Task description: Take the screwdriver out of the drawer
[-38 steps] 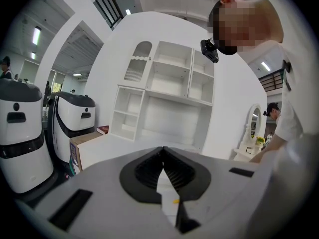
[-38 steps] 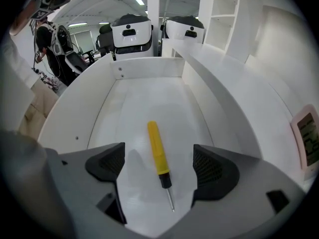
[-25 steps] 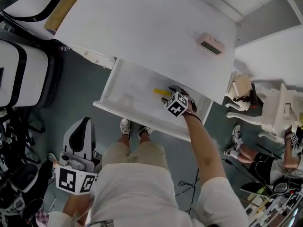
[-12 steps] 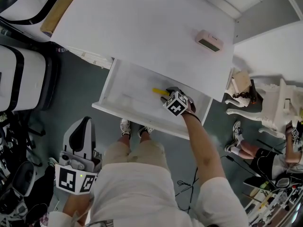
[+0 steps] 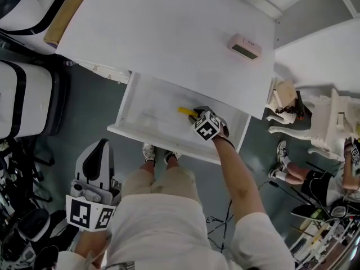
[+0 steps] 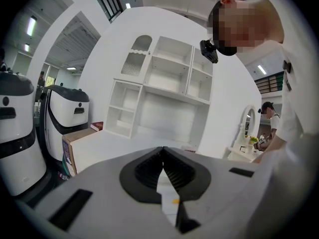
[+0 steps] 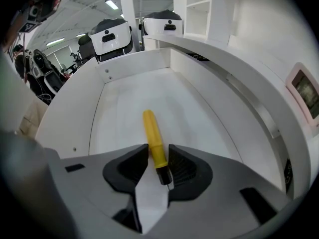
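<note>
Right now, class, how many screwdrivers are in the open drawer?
1. The yellow screwdriver lies on the floor of the drawer, between the closing jaws of the right hand-held gripper. Its back is hidden under the desktop.

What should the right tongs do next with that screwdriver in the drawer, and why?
Probably finish closing before any lift. The right tongs straddle the yellow screwdriver, which lies flat on the floor of the open drawer. The jaws are closing on its handle but don't look firmly clamped yet.
</note>
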Tool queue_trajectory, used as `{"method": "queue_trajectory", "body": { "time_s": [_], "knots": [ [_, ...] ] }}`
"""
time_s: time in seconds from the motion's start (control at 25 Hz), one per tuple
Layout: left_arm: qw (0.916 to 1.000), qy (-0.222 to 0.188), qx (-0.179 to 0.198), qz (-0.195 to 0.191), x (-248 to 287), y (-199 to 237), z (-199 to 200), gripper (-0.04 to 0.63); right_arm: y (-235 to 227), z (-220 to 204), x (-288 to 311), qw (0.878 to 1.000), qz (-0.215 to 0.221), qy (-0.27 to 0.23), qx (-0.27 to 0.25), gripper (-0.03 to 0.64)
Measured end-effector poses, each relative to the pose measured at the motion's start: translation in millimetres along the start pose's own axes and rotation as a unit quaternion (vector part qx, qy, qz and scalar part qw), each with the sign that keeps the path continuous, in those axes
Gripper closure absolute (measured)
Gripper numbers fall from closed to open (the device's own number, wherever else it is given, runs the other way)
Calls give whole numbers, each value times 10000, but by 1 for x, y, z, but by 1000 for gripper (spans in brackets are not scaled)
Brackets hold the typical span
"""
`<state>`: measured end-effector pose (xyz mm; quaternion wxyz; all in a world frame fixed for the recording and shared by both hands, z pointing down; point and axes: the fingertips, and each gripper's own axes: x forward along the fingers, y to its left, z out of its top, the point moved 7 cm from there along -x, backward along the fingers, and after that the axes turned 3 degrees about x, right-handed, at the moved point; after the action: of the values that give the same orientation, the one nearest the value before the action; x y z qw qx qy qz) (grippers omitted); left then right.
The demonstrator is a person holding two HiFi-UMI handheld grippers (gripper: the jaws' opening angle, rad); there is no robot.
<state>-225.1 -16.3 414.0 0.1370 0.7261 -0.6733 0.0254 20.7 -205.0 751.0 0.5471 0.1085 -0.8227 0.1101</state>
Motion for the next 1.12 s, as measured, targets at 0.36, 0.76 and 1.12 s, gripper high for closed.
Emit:
{"method": "queue_trajectory", "body": {
  "time_s": [0.36,0.76,1.12],
  "knots": [
    [9999,17,52,-125,3,-5,1,580,-8,-1,-1,9937,-114,-248,1088,525],
    [9995,33,120,-281,7,-15,3,580,-1,-2,-6,9948,-191,-339,946,526],
    [9984,-65,166,-545,16,-33,8,580,2,5,-31,9913,-292,-780,1019,526]
  ]
}}
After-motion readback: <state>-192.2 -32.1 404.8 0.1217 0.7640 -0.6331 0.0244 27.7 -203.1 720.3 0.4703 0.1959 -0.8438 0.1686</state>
